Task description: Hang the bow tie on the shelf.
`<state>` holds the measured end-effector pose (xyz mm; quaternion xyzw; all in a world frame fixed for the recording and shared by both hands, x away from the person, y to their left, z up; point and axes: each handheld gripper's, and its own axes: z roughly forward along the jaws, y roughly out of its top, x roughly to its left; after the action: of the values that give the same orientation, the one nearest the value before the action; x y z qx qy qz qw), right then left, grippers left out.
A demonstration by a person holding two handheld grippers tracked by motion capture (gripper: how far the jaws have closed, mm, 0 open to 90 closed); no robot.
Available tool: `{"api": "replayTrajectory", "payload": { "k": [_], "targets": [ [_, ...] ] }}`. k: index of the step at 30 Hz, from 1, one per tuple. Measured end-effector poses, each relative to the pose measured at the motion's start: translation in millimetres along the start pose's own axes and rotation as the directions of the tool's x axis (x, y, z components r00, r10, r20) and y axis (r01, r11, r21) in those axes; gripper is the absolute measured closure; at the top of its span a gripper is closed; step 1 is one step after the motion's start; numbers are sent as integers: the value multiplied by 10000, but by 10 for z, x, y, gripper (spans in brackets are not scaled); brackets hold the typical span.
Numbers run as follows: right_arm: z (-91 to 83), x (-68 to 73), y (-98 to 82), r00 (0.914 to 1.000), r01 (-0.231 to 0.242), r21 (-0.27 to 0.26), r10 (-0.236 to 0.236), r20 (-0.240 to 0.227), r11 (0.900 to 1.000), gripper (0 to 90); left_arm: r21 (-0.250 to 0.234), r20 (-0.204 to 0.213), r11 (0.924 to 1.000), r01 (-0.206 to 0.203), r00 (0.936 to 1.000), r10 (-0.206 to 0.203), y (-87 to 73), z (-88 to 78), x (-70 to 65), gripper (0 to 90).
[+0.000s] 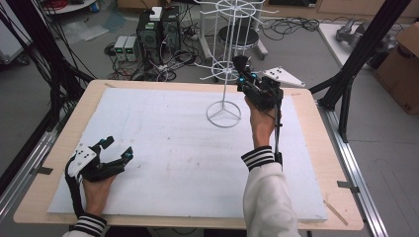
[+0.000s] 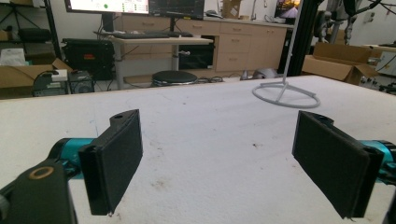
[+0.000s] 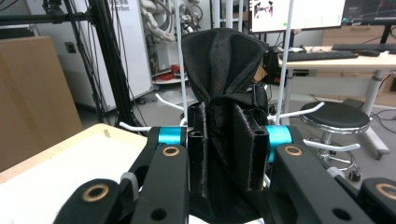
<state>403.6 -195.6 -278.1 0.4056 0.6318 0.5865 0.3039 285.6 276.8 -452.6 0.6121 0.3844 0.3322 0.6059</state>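
Note:
A white wire rack stands on a ring base at the back of the white mat; its base lies far right in the left gripper view. My right gripper is raised beside the rack's lower arms, shut on a bunched black cloth that sticks up between its pads. The rack's white rods rise just behind the cloth. My left gripper rests low at the near left of the mat, open, with nothing between its pads.
The white mat covers a wooden table. Black frame posts stand right of the table and cables hang at the left edge. Computers and a stool sit on the floor behind.

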Motion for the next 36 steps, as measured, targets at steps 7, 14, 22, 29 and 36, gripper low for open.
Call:
{"api": "replayTrajectory", "payload": {
  "k": [7, 14, 22, 29, 36],
  "targets": [
    [29, 10, -37, 10000, 21, 209, -20, -52, 9998, 761, -4, 8, 10000, 9, 10000, -9, 0, 0, -2, 164],
    [55, 24, -132, 9995, 306, 649, -301, -86, 9974, 760, 5, 4, 10000, 9, 10000, -9, 0, 1, -3, 165],
    [48, 78, -233, 9973, 740, 901, -739, -41, 9932, 760, 9, -7, 10000, 10, 10000, -10, 0, 3, -4, 165],
    [20, 110, -285, 9957, 929, 1007, -924, -96, 9906, 759, 42, -5, 10000, -9, 10000, 9, 1, 3, -5, 165],
    [4, 138, -326, 9946, 1035, 1119, -1023, -169, 9883, 758, 46, -4, 10000, -17, 10000, 17, 0, 3, -6, 165]
  ]
}}
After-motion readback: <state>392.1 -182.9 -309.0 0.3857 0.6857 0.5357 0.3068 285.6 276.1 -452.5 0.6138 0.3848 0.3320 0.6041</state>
